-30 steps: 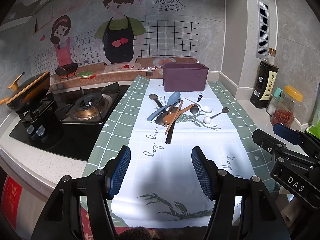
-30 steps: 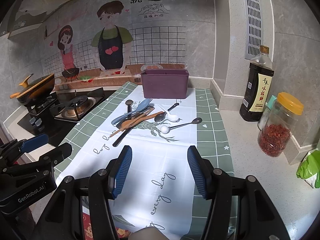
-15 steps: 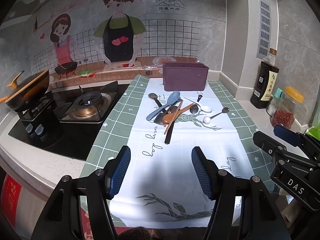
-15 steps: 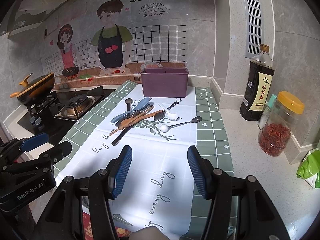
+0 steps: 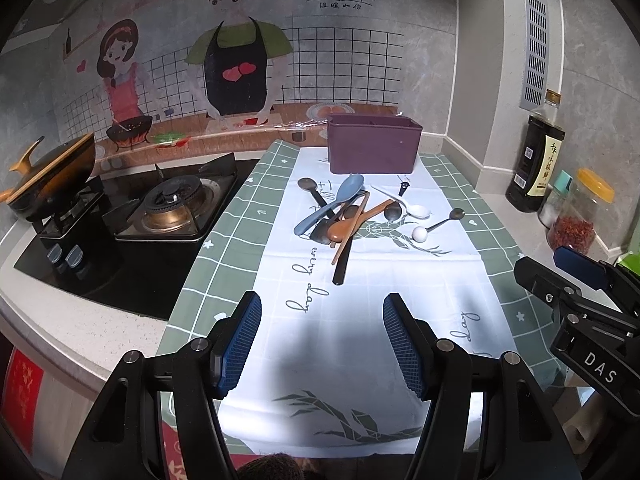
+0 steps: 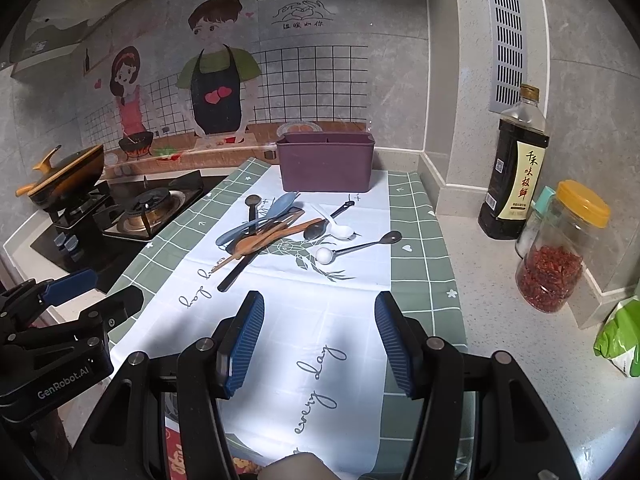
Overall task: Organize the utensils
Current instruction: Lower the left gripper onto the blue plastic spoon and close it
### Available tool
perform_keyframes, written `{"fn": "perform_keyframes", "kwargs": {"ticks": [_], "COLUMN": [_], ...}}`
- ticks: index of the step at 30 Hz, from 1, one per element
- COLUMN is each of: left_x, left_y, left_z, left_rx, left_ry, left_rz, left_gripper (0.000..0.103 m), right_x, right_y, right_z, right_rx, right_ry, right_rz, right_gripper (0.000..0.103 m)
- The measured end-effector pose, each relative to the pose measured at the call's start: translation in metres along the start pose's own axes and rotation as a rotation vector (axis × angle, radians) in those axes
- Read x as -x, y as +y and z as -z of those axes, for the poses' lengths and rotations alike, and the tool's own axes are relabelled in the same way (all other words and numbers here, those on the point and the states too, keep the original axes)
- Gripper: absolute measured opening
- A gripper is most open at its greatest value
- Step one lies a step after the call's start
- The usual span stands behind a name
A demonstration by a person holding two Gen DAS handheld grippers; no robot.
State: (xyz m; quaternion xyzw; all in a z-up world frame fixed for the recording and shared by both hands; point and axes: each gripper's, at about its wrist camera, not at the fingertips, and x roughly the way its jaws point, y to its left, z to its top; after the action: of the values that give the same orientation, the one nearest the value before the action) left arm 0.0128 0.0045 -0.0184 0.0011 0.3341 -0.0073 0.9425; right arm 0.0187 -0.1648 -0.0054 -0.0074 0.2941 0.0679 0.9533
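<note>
- Far left: a lidded wok (image 5: 48, 178) sits on the rear burner of the gas hob (image 5: 176, 210); front burner bare.
- Left gripper (image 5: 322, 344) hovers over the near end of the tablecloth (image 5: 360, 340), blue pads spread wide, nothing between them.
- Cloth is white down the middle with a green checked border; it covers the counter beside the hob.
- Utensil pile (image 5: 348, 220) lies mid-cloth, well beyond both grippers: a blue spoon (image 5: 330, 208) crossing a wooden spoon (image 5: 360, 222), with a long black handle (image 5: 343, 260) pointing toward the camera.
- Just right of the pile: a white spoon (image 5: 416, 210) and a white-ended metal spoon (image 5: 438, 226), apart from each other.
- Purple utensil caddy (image 5: 374, 144) stands upright at the far end of the cloth, against the cartoon wall mural; its inside cannot be seen.
- Right gripper (image 6: 320, 340) also over the near cloth, released and wide, empty.
- Right counter: a dark sauce bottle (image 6: 512, 172), then a yellow-lidded jar of dried chillies (image 6: 560, 248); a green bag (image 6: 620, 336) at the edge.
</note>
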Motion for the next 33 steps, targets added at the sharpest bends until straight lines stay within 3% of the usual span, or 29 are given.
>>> {"fn": "perform_keyframes", "kwargs": {"ticks": [11,16,23,25,28,30,33], "left_x": [-0.053,-0.091,-0.116,-0.129,-0.149,-0.159,-0.174], "left_y": [0.033,0.056,0.084,0.093,0.106,0.114,0.127], "left_z": [-0.049,-0.077,-0.093,-0.096,-0.099,-0.1,-0.101], "left_rx": [0.017,0.034,0.001,-0.014,-0.026,-0.017,0.007], "left_ry": [0.034,0.081,0.049,0.068,0.088,0.11,0.147], "left_rz": [0.018,0.105,0.122,0.113,0.092,0.115,0.161], "left_gripper": [0.064,0.064,0.064,0.064,0.064,0.064,0.064], "right_x": [-0.041,-0.073,-0.127,-0.149,-0.176,-0.196,-0.213], "right_y": [-0.002,-0.014,-0.024,-0.026,-0.026,-0.022,-0.016], "right_z": [-0.032,-0.049,-0.069,-0.075,-0.084,-0.09,-0.096], "right_rx": [0.014,0.009,0.045,0.031,-0.012,-0.001,0.036], "right_ry": [0.019,0.033,0.069,0.114,0.165,0.212,0.257], "right_rz": [0.043,0.101,0.188,0.164,0.06,-0.027,-0.079], "right_gripper": [0.056,0.055,0.054,0.054,0.051,0.04,0.039]}}
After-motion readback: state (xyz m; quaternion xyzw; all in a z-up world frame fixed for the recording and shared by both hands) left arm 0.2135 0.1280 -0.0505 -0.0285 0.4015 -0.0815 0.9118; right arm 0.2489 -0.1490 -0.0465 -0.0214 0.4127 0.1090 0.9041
